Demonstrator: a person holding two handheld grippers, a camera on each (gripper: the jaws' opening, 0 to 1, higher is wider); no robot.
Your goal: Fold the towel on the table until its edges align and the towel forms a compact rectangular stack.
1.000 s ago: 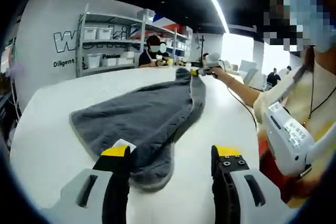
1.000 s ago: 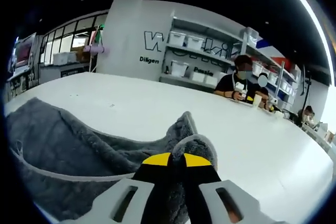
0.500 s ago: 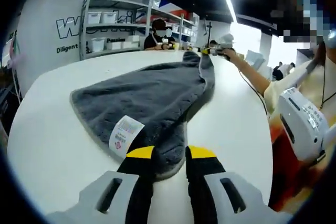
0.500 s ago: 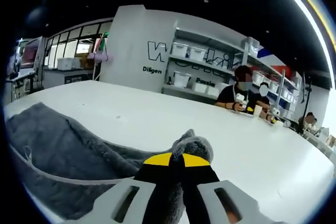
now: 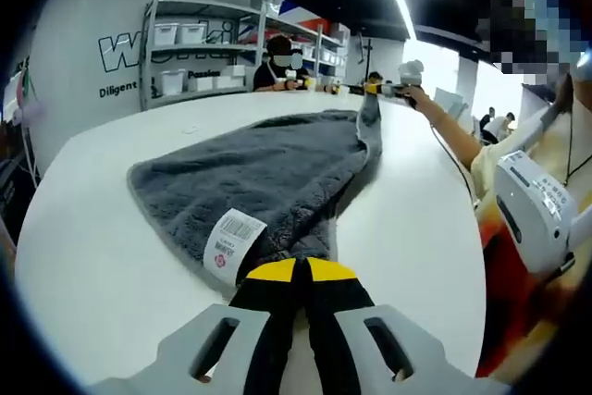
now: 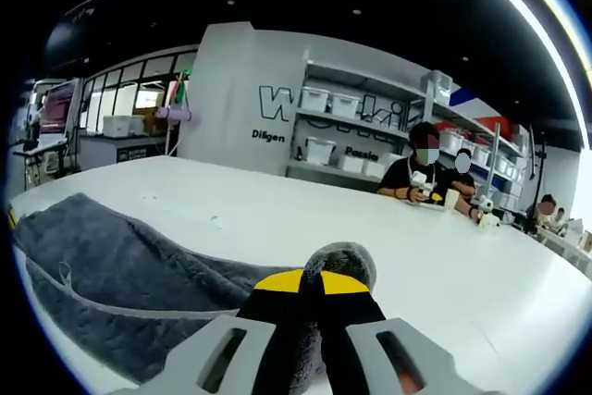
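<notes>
White table (image 5: 102, 256) bears grey towel (image 5: 268, 168); shelf bins' (image 6: 319, 99) contents unreadable.

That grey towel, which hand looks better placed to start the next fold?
Hard to choose: both tongs are shut on towel corners. The left tongs pinch the corner by the label, the right tongs the far one. They probably move together.
</notes>
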